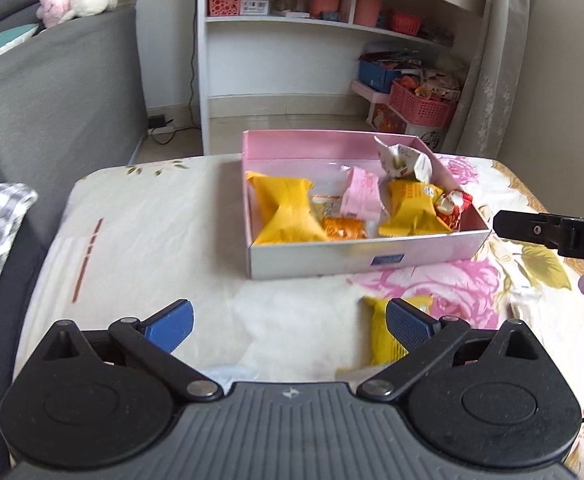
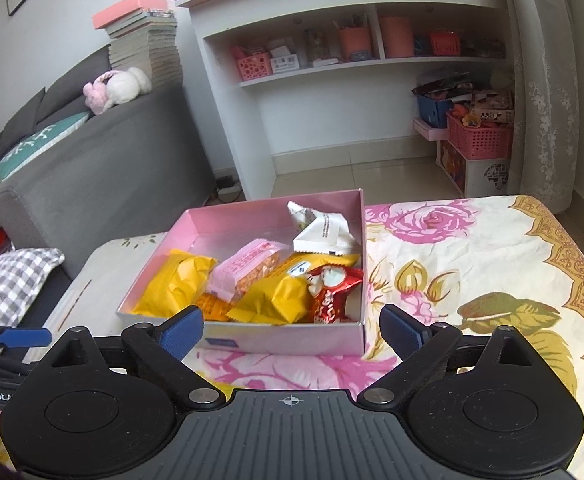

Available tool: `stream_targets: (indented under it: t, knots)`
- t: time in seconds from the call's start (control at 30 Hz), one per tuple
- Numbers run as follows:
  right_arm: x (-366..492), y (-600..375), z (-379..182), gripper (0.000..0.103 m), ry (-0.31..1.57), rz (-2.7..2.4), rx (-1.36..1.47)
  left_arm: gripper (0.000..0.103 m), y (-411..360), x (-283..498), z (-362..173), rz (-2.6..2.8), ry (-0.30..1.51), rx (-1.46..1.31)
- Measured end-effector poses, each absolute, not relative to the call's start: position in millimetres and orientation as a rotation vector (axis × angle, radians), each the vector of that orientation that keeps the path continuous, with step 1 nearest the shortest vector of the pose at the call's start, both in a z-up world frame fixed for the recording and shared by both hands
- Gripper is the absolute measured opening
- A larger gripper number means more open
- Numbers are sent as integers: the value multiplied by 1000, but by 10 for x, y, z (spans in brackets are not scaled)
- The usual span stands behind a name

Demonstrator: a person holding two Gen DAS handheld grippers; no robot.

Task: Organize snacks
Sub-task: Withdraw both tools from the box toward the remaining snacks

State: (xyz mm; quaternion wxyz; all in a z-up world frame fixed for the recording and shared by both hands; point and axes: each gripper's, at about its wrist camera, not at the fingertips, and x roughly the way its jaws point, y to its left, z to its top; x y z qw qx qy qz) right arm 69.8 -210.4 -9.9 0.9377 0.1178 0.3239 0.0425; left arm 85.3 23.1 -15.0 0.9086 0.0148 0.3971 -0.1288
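Note:
A pink box point(image 1: 368, 258) point(image 2: 292, 340) sits on the flowered tablecloth and holds several wrapped snacks: yellow packets point(image 1: 287, 208) point(image 2: 175, 284), a pink packet point(image 1: 362, 192) point(image 2: 247, 270), a red one point(image 1: 454, 204) point(image 2: 332, 292) and a white one point(image 1: 402, 158) point(image 2: 324, 230). One more yellow packet point(image 1: 384, 340) lies on the cloth in front of the box, just behind my left gripper's right pad. My left gripper point(image 1: 289, 324) is open and empty above the cloth. My right gripper point(image 2: 292, 330) is open and empty, close to the box's near wall.
The right gripper's finger point(image 1: 552, 232) shows at the right edge of the left wrist view; the left gripper's finger point(image 2: 23, 338) shows at the left in the right wrist view. A grey sofa point(image 2: 91, 168) stands left, a white shelf unit point(image 2: 352, 80) behind.

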Motion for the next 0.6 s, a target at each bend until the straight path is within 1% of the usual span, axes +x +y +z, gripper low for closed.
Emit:
stream_targets:
  t: [0.13, 0.4, 0.6]
  knots:
    - [583, -2020, -112, 97, 662, 109, 191, 103, 344, 720, -227, -259, 815, 9]
    - [365, -1878, -237, 98, 653, 135, 119, 103, 500, 467, -331, -270, 778, 57]
    - [245, -1829, -394, 98, 671, 168, 73, 103, 611, 389, -424, -273, 794, 34]
